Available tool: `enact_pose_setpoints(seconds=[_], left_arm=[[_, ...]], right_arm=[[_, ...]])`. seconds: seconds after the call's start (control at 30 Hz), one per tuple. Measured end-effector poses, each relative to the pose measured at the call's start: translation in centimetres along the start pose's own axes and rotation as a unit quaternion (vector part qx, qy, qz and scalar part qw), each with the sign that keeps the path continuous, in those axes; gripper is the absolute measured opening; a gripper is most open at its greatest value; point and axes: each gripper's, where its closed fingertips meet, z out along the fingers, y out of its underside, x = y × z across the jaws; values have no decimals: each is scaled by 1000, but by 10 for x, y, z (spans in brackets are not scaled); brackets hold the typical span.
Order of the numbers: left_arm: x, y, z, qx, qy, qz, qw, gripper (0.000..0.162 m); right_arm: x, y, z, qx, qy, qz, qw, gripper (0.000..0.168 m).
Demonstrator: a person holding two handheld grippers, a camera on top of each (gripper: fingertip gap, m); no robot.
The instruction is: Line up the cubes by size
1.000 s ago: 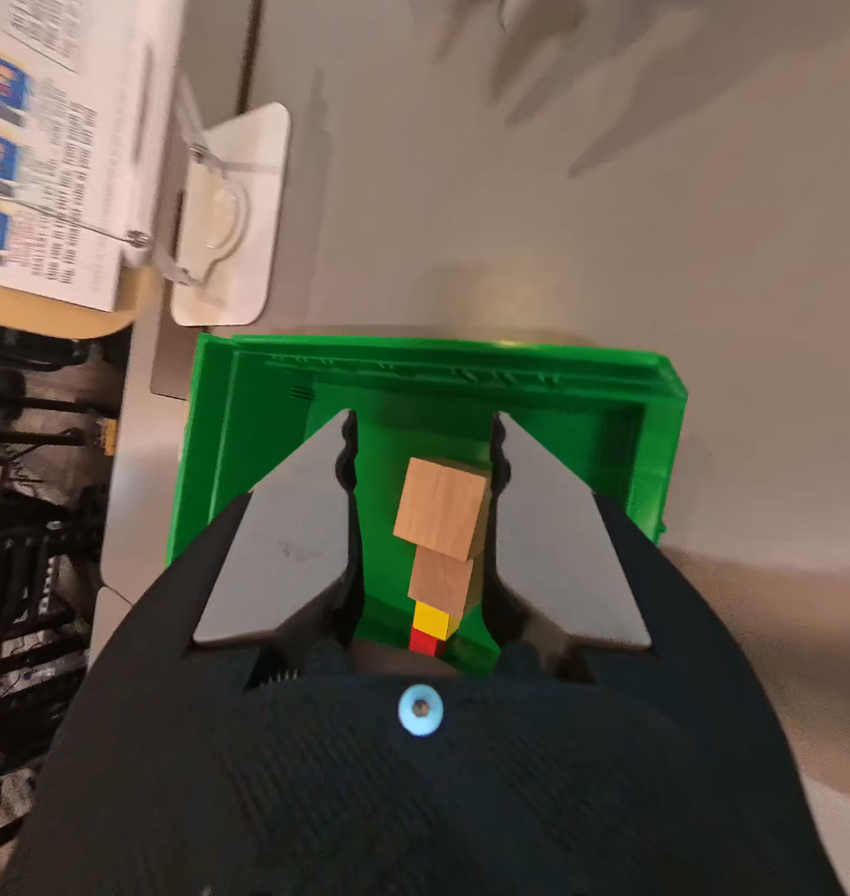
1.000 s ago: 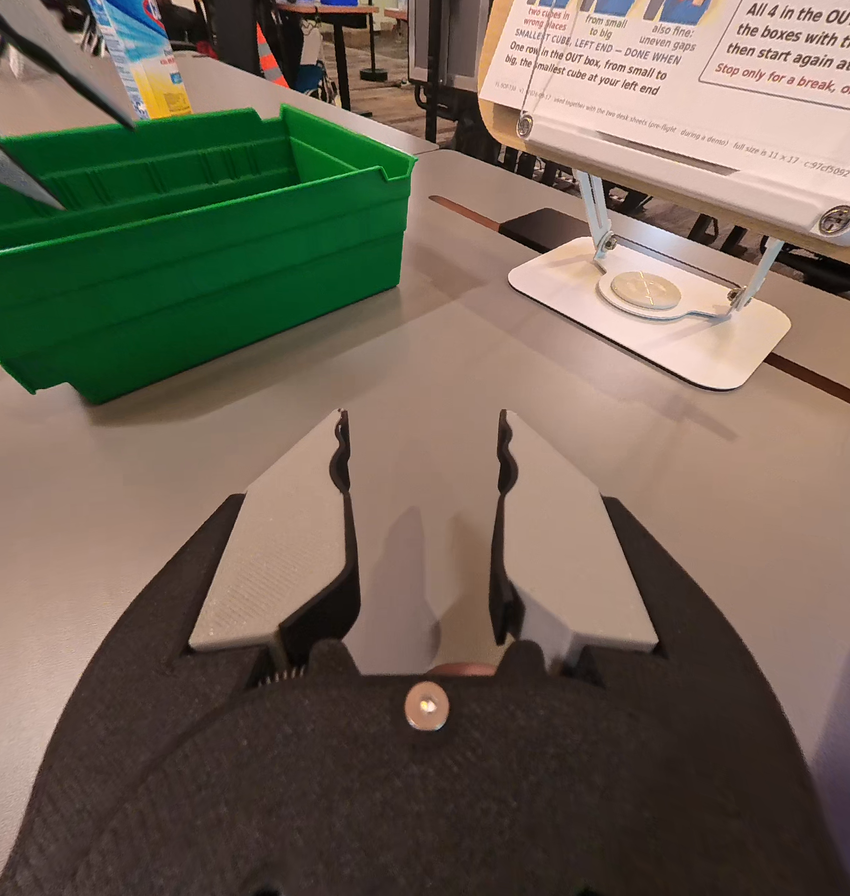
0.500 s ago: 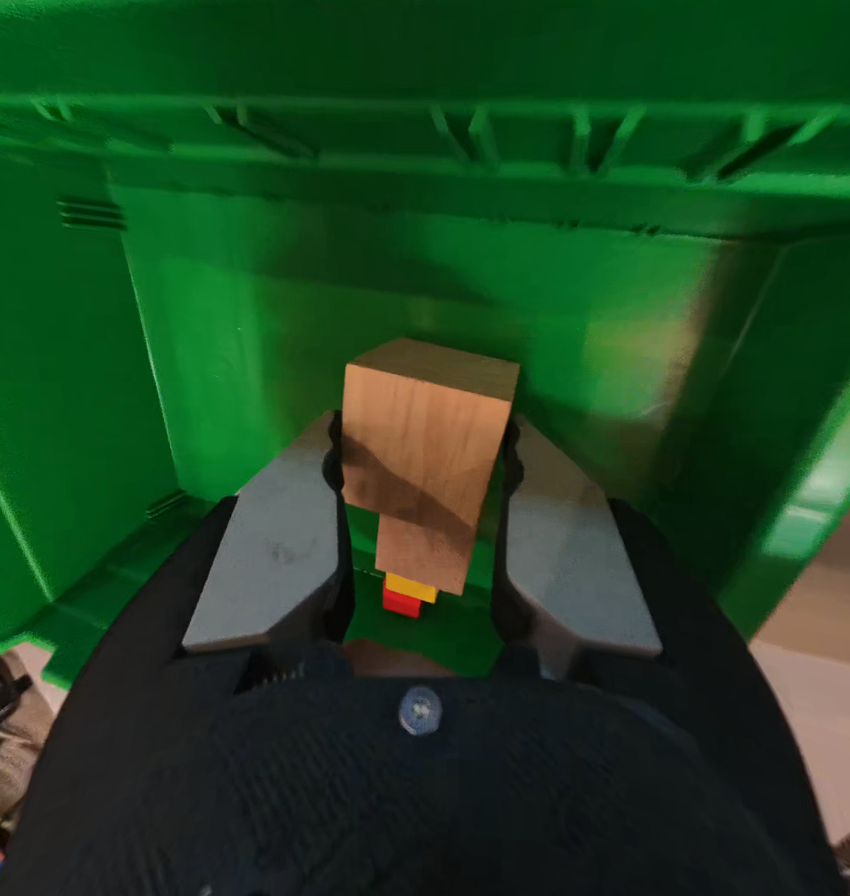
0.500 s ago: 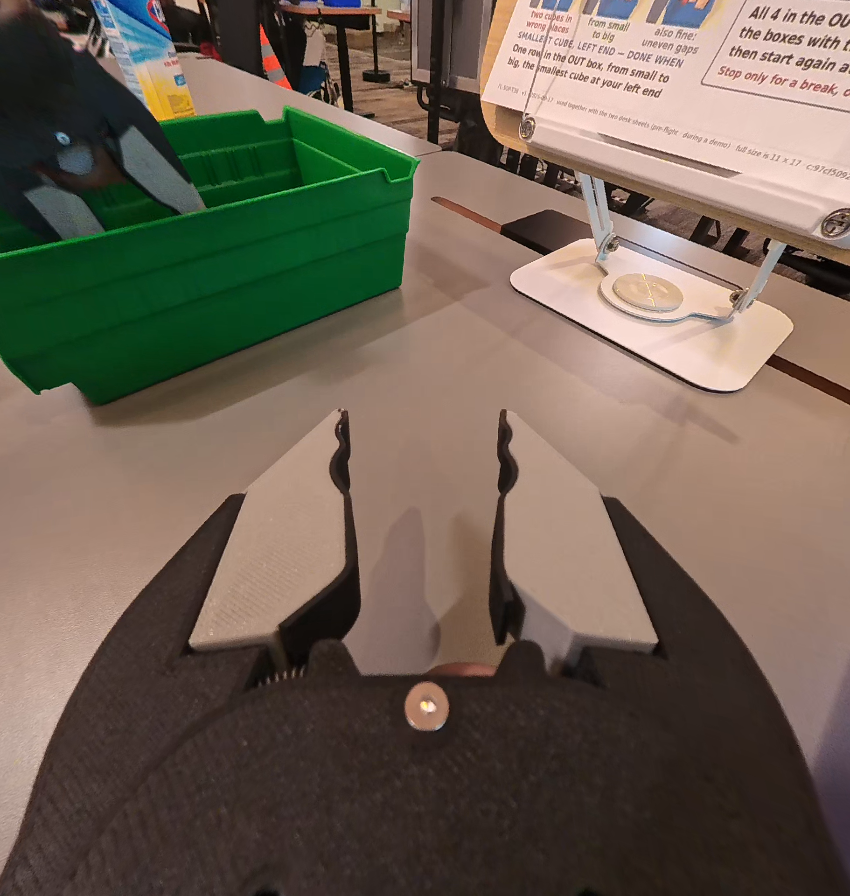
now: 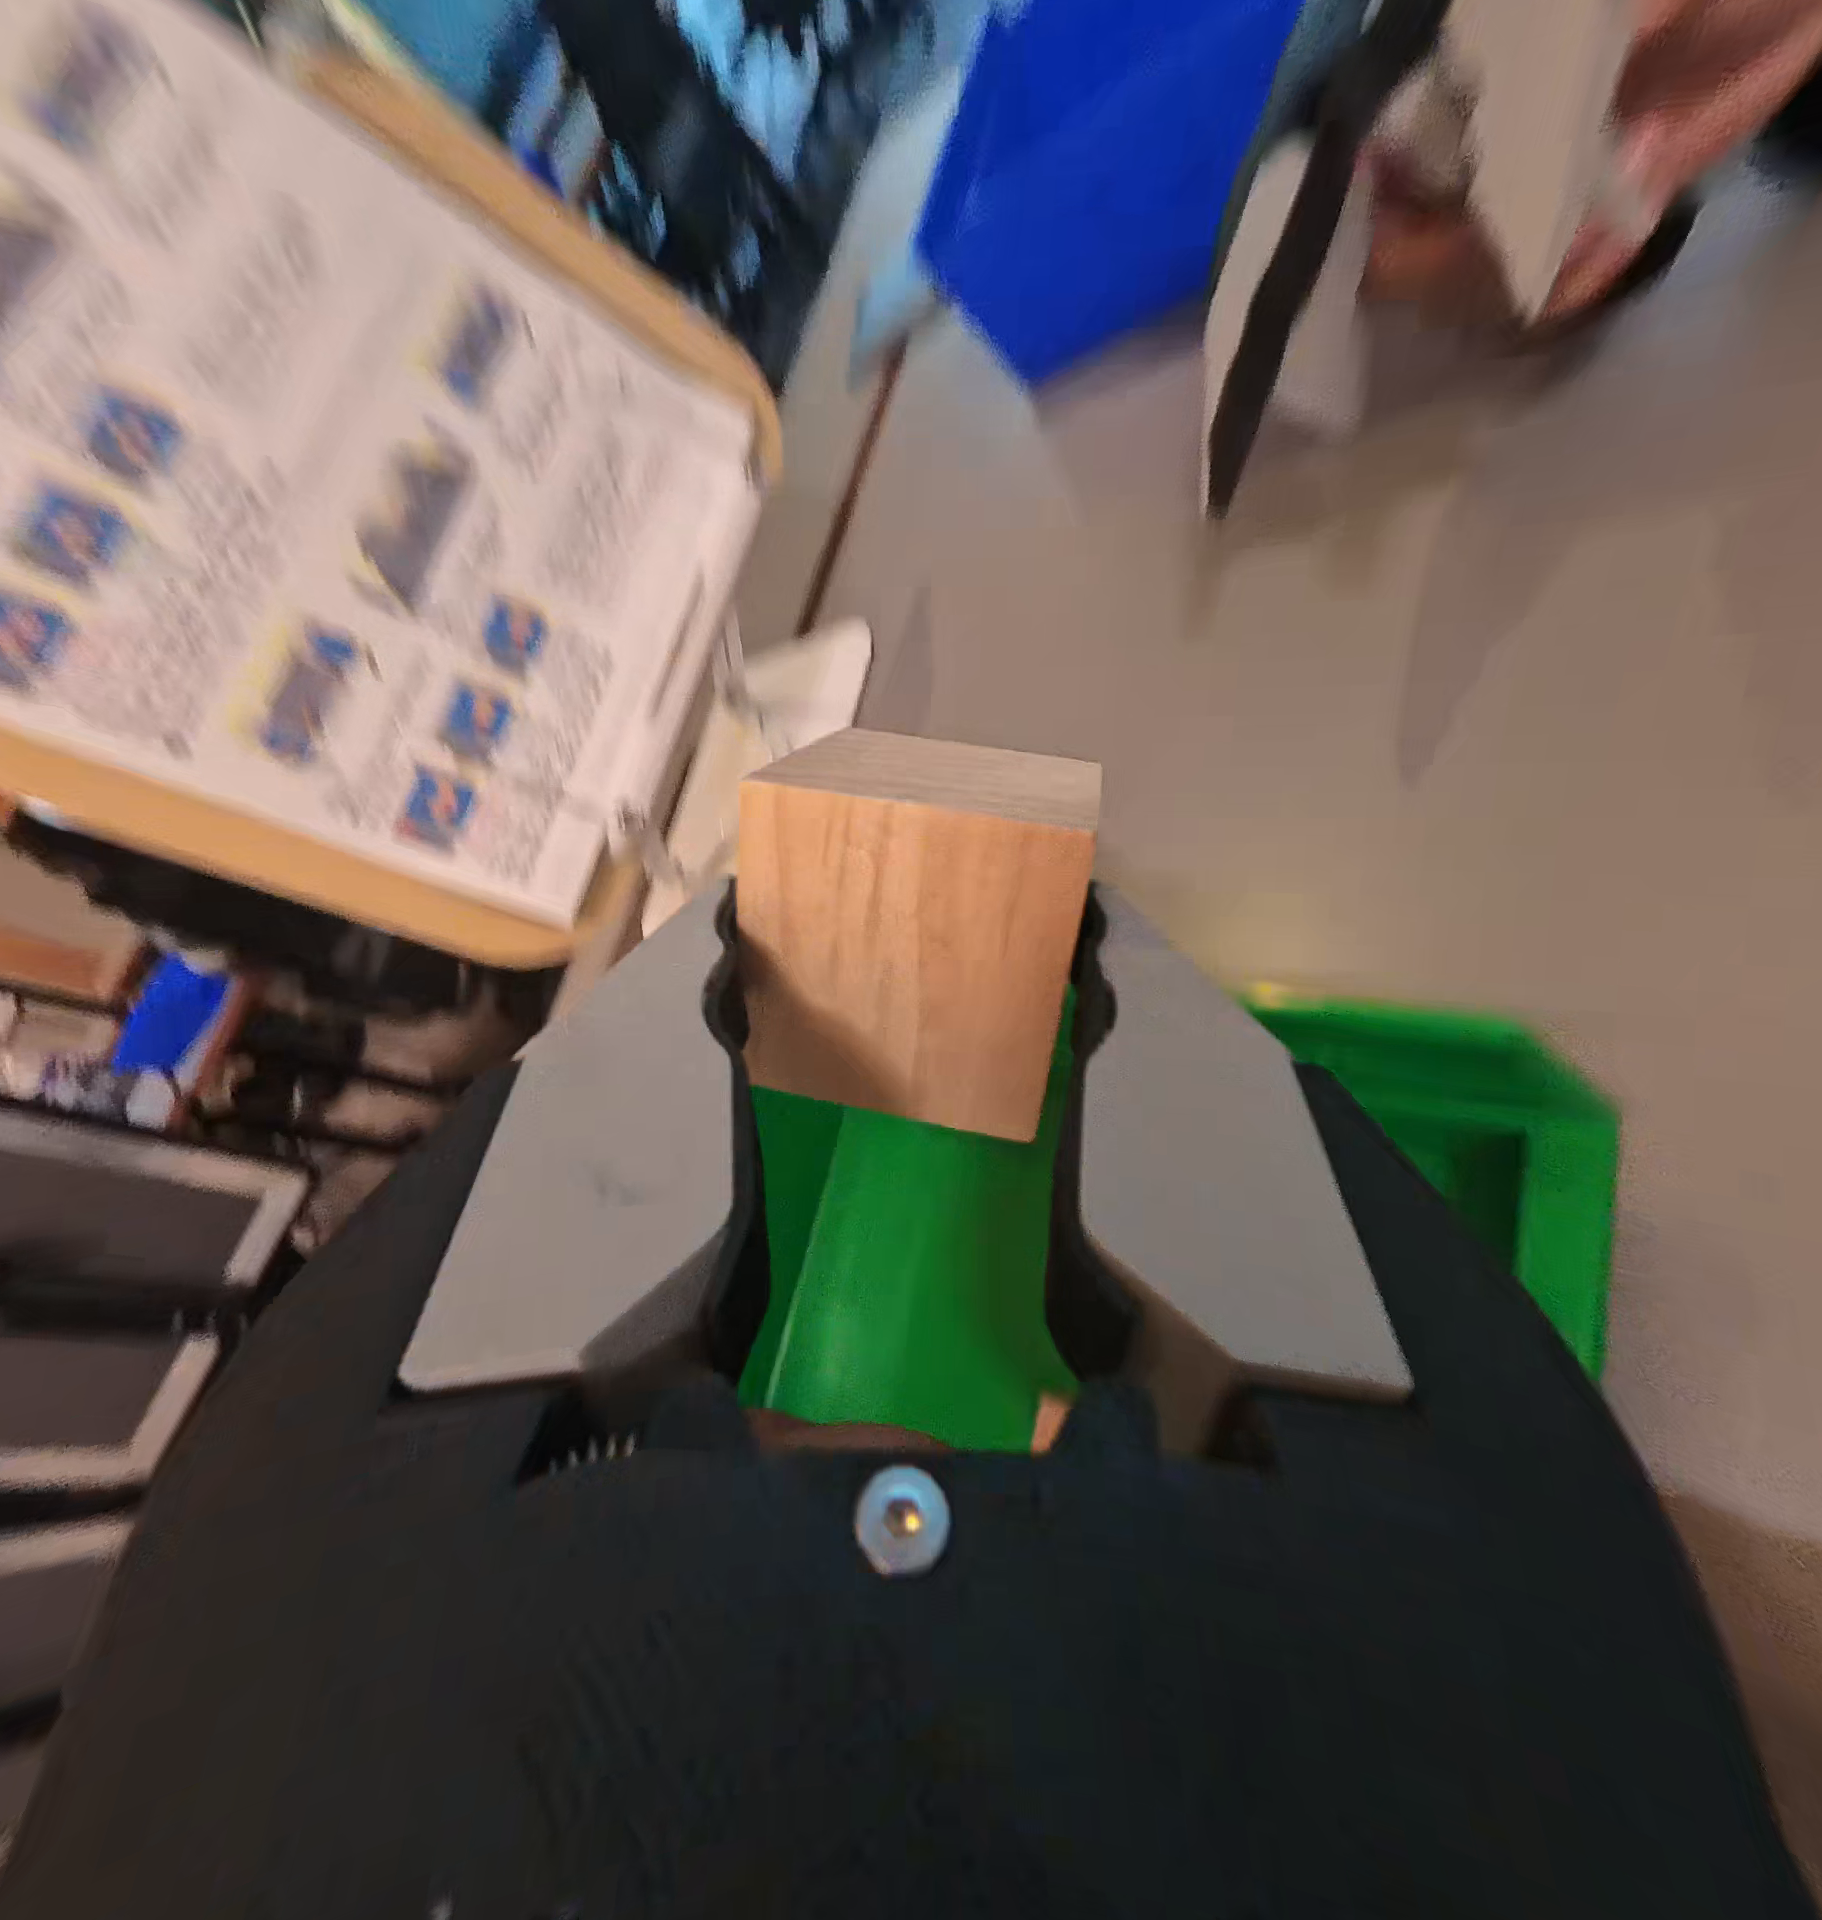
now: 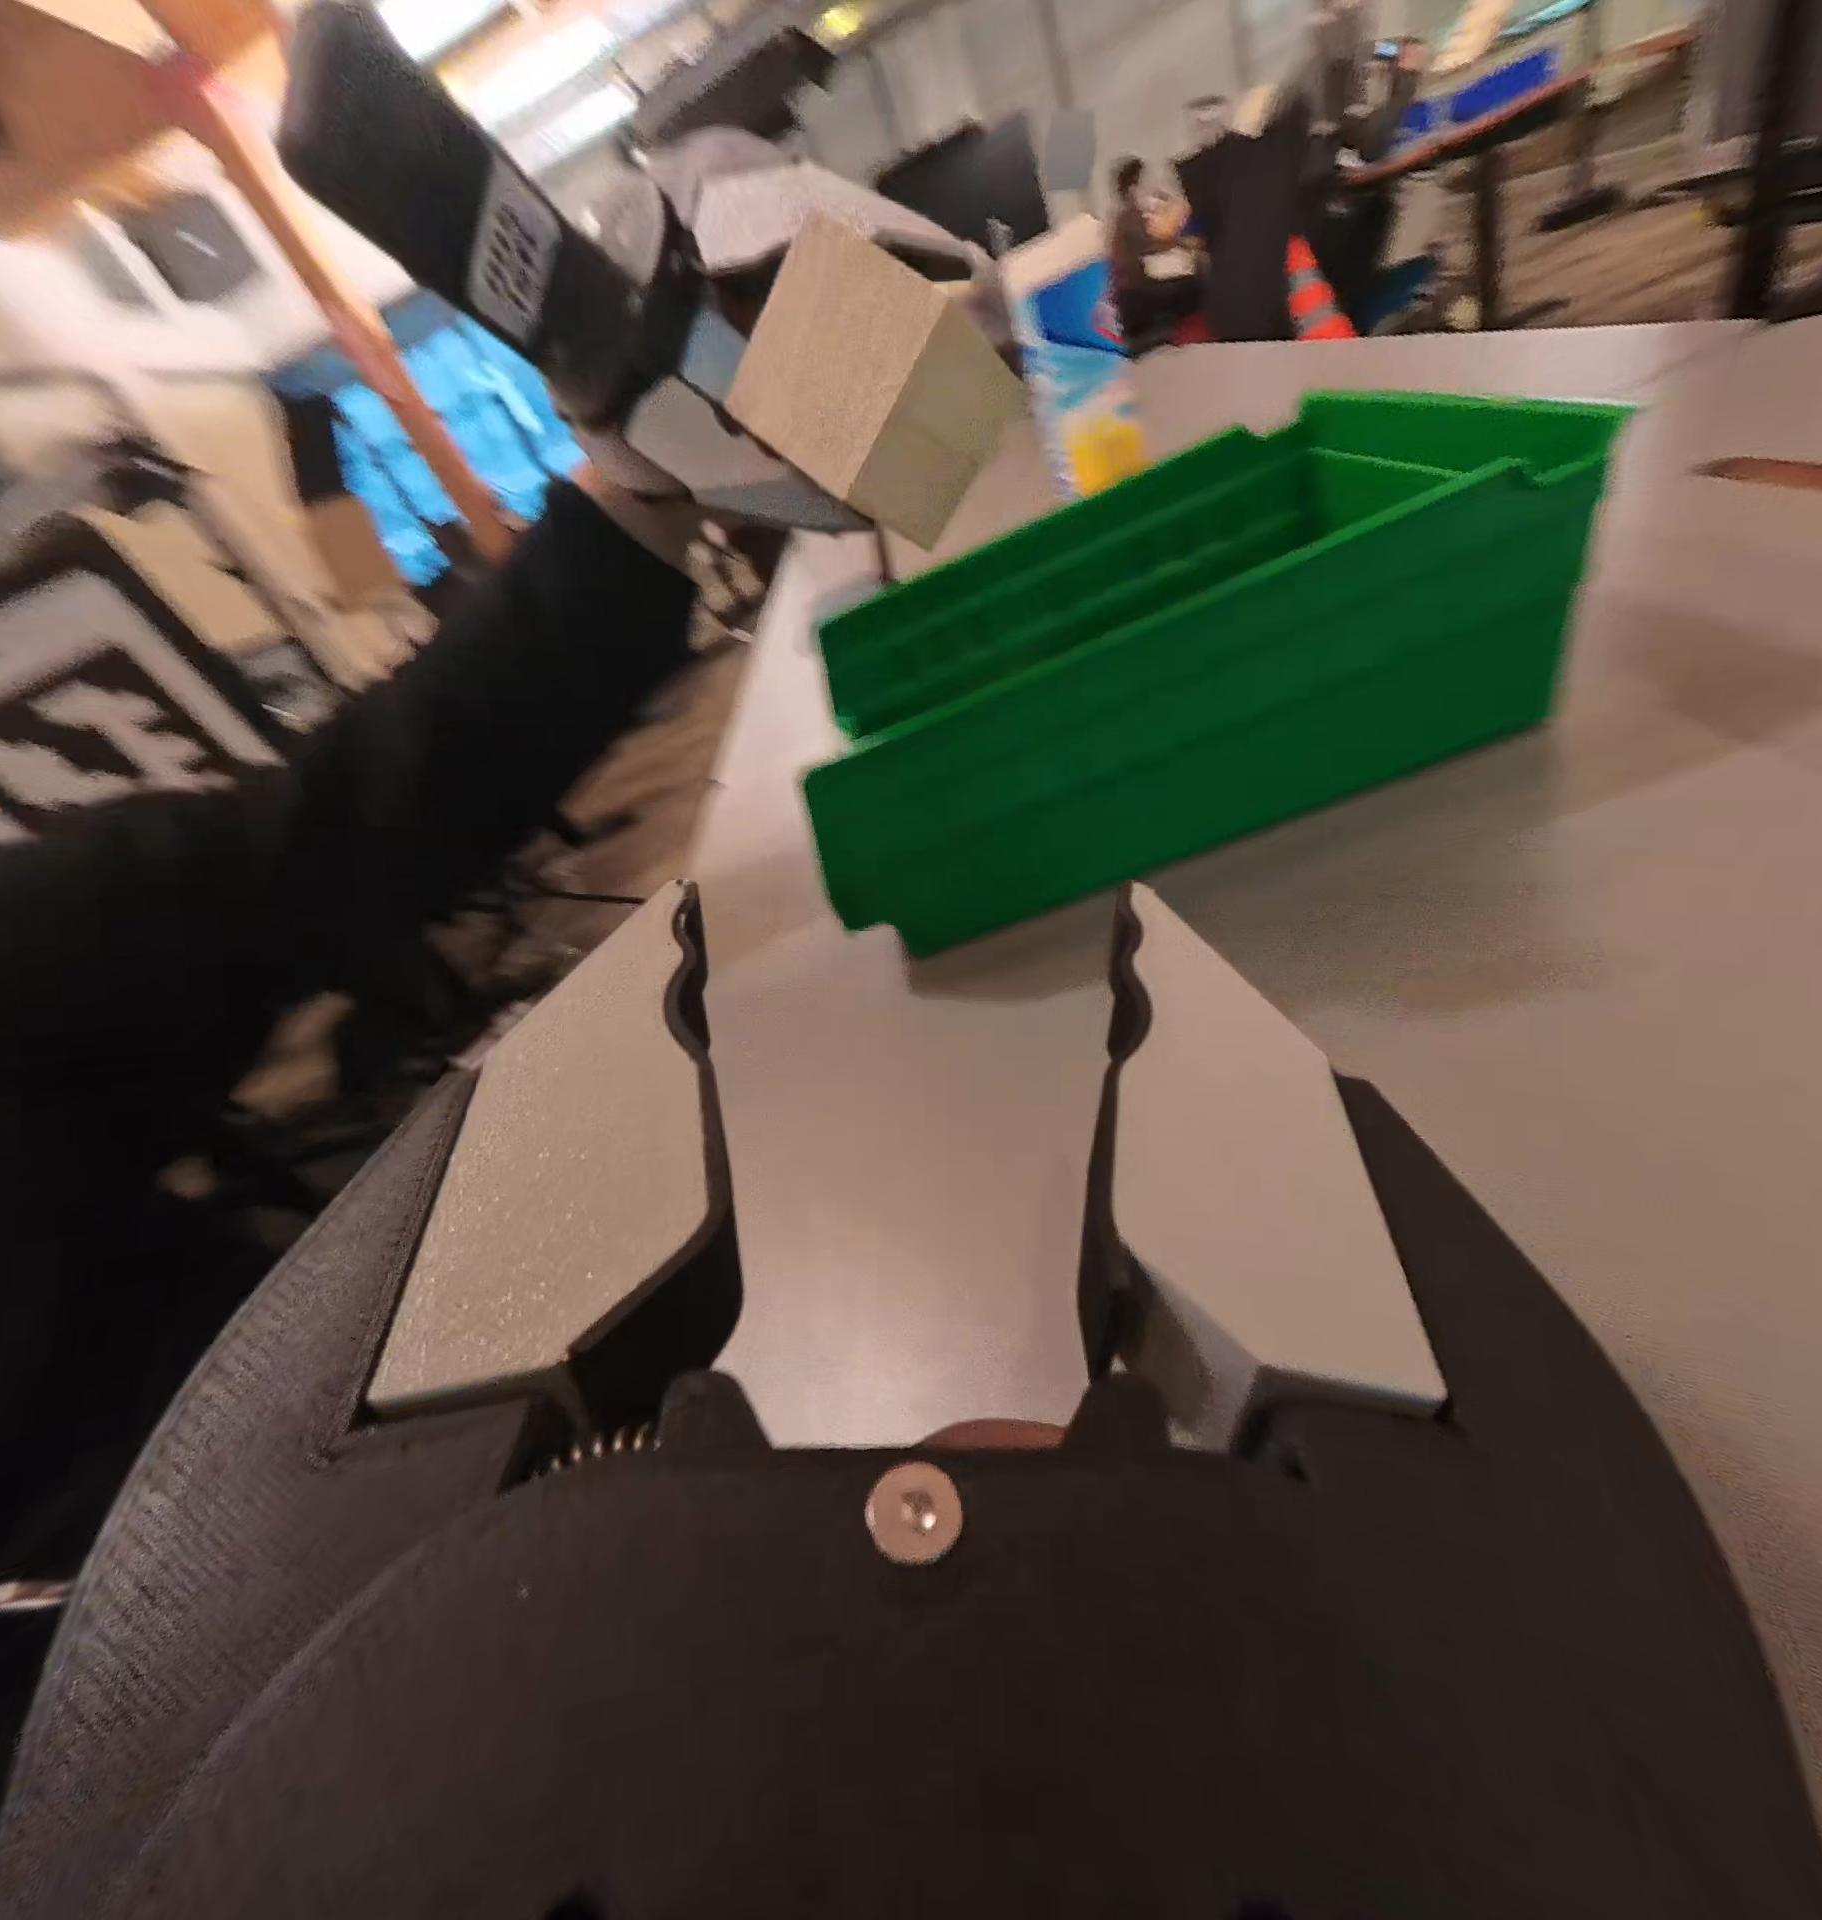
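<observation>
A plain grey tabletop (image 6: pixel 1509 1039) is seen in both views, with a thin dark seam running across it. Behind it a busy, blurred room is shown, with dark desks, screens and a few people standing far off. A sheet of printed instructions on a wooden board (image 5: pixel 294 499) is propped at the left of the left wrist view, and a blue block-like shape (image 5: pixel 1083 197), too blurred to identify, is visible beyond the tabletop's far edge. A blue and white carton (image 6: pixel 1078 343) stands behind a green bin (image 6: pixel 1198 727), which rests on the tabletop with its open top showing ribbed inner walls; its contents are hidden from the right wrist view. In the left wrist view only a corner and inner wall of the bin are seen below the fingers, and a small sliver of light wood (image 5: pixel 1049 1421) shows at the bottom of the gap between the fingers. The large wooden cube (image 5: pixel 912 935) is clamped between the fingertips of the left hand-held gripper (image 5: pixel 907 971) and is held in the air above the bin, clear of the tabletop. The right hand-held gripper (image 6: pixel 912 977) is held just over the tabletop in front of the bin, its fingers spread apart with nothing between them.
</observation>
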Motion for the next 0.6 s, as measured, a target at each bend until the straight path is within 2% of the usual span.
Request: enact_pose_setpoints(seconds=[0.13, 0.27, 0.43, 0.47, 0.53, 0.6], left_arm=[[29, -73, 8, 110, 8, 39, 993, 61], [65, -116, 32, 163, 22, 81, 983, 61], [94, -134, 62, 193, 46, 79, 977, 61], [98, -134, 67, 192, 49, 78, 977, 61], [104, -131, 78, 186, 51, 76, 978, 61], [103, -129, 83, 188, 45, 67, 979, 61]], right_arm=[[-27, -25, -9, 66, -95, 59, 992, 81], [-37, -34, -13, 84, -137, 99, 982, 85], [-52, -35, -11, 88, -179, 129, 971, 85], [-54, -35, -11, 89, -187, 136, 969, 80], [-59, -36, -12, 93, -207, 150, 962, 60], [-55, -35, -12, 97, -204, 161, 961, 59]])
